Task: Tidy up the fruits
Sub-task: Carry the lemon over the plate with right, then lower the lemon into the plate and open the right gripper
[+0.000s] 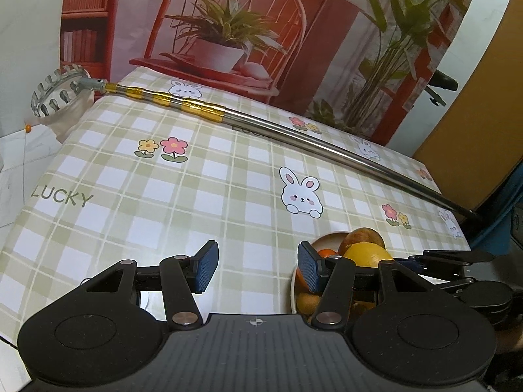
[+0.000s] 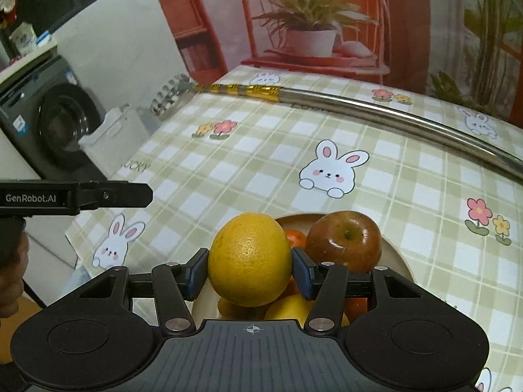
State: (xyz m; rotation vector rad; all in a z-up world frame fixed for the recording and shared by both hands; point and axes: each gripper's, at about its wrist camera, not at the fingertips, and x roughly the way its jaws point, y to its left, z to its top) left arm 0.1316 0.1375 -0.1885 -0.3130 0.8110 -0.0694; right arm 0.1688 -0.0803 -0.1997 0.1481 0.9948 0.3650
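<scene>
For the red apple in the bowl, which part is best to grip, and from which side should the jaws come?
Grip the red apple across its widest middle, coming from above with the jaws on its left and right sides. It sits upright with the stem dimple up and its top is free. The bowl rim and other fruit crowd its lower part, so a low side approach looks blocked.

My right hand-held gripper and its yellow orange hide most of the bowl, so I can't count the fruit beneath. The long metal pole runs off the right edge. The printed word behind it is half covered.
</scene>
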